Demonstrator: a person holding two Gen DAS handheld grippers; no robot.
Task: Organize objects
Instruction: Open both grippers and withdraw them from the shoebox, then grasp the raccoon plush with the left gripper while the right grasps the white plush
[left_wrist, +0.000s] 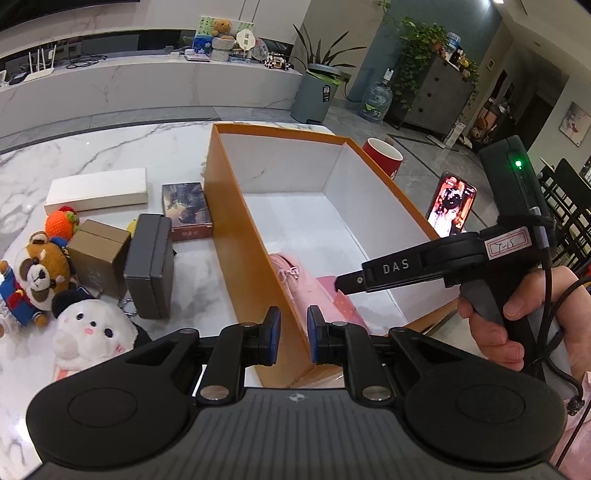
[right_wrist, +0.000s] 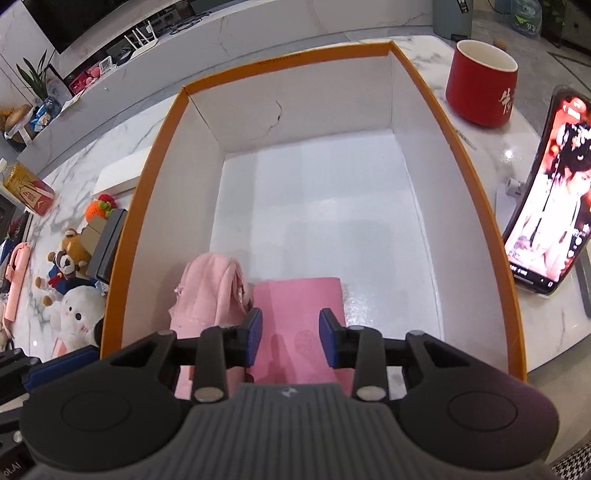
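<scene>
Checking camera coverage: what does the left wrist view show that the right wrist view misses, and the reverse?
Left wrist only: the right claw seen side-on, the hand holding it, a dark picture-printed card box. Right wrist only: a long pink plastic handle and a red-and-yellow carton. Both: the orange cardboard box, pink plush pouch, flat pink booklet, red mug, lit phone, white plush toy.

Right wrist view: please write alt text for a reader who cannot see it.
The right gripper hangs with open jaws over a flat pink box inside an orange storage box, beside a pink pouch. A red cup and a lit phone stand outside.
</scene>
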